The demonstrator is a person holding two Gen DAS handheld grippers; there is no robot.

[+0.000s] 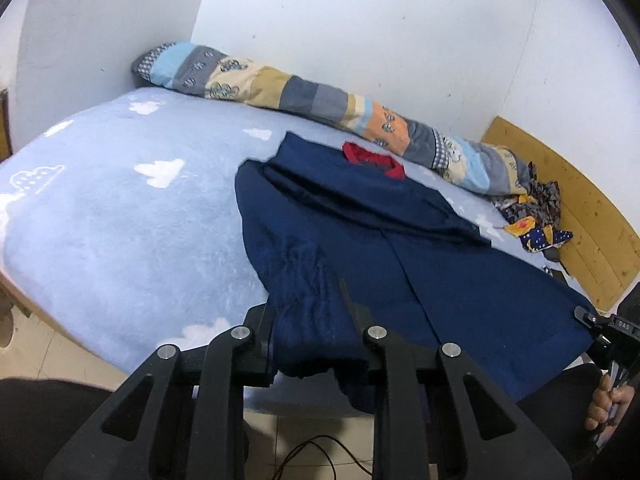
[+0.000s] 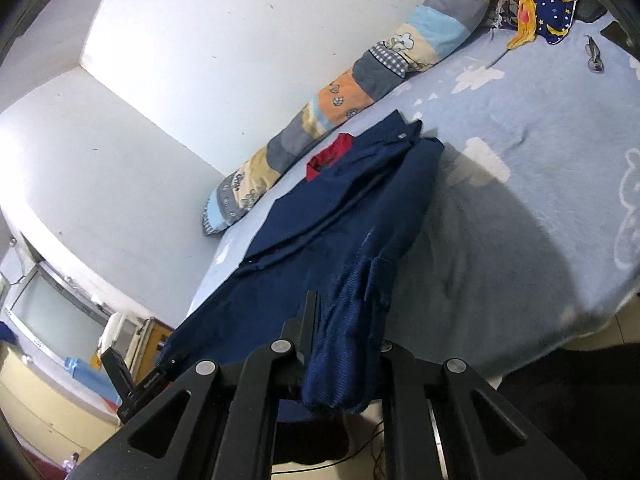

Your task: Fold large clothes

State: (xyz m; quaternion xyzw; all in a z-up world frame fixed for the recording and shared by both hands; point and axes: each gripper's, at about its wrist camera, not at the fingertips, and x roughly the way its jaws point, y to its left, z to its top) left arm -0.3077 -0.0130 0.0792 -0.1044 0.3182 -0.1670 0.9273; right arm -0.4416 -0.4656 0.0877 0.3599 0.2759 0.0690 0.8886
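Left wrist view: the left gripper [image 1: 308,320] was clamped on the near hem of the navy garment [image 1: 400,248], spread on the bed [image 1: 120,220] below the long pillow [image 1: 320,96].
Right wrist view: the right gripper [image 2: 344,320] was clamped on bunched, ribbed navy cloth.
Risk: thin bunched hems could slip out, causing a skewed fold.
Materials: woven garment, red collar [image 1: 374,158]; fleecy bed cover.

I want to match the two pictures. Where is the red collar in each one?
Left wrist view: the red collar sits above the middle, at the far end of the navy garment, just below the patchwork bolster.
Right wrist view: the red collar is near the middle, right of the patchwork bolster.
Shared landmark: the patchwork bolster along the wall.
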